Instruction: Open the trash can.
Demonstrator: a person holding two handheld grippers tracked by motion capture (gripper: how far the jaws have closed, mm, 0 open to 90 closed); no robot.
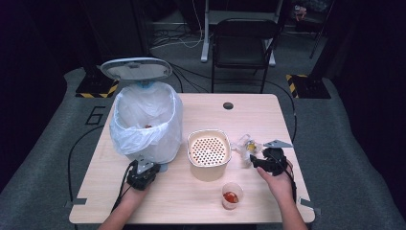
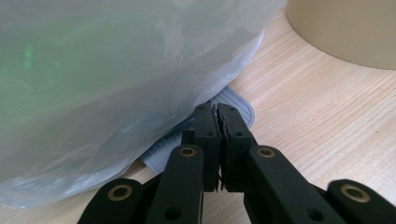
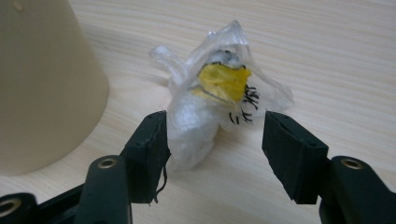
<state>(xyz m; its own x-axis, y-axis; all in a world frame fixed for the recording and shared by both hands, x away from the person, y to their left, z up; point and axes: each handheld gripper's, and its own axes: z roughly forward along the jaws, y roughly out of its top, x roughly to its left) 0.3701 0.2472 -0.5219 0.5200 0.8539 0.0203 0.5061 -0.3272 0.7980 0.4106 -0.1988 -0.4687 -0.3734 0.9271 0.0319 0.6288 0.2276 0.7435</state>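
Your right gripper is down at the crumpled plastic wrapper, jaws part-way apart: the left pad touches the clear film, the right pad stands off it with a gap showing, so nothing is pinched yet. The wrapper lies on the table just right of the beige strainer bowl, and that bowl is your landmark for everything here. Left of the bowl stands the lined trash bin, lid raised. Your left gripper has its jaws closed tight with nothing between them, tips at the ribbed grey pedal under the bag's overhang; whether it is pressing the pedal, I can't tell. Watch out: if that hand eases off, I'd expect the lid to drop before the wrapper arrives. The wrapper is light and springy, so a bite on one loose fold could slip out, or the film could spring free as you lift. Close squarely on the bunched white body below the yellow patch. On the way to the bin you pass over the bowl; a low carry could clip its rim. Just in front of the bowl sits a small clear cup with something red in it, near your right wrist, and a careless pull back could tip it.
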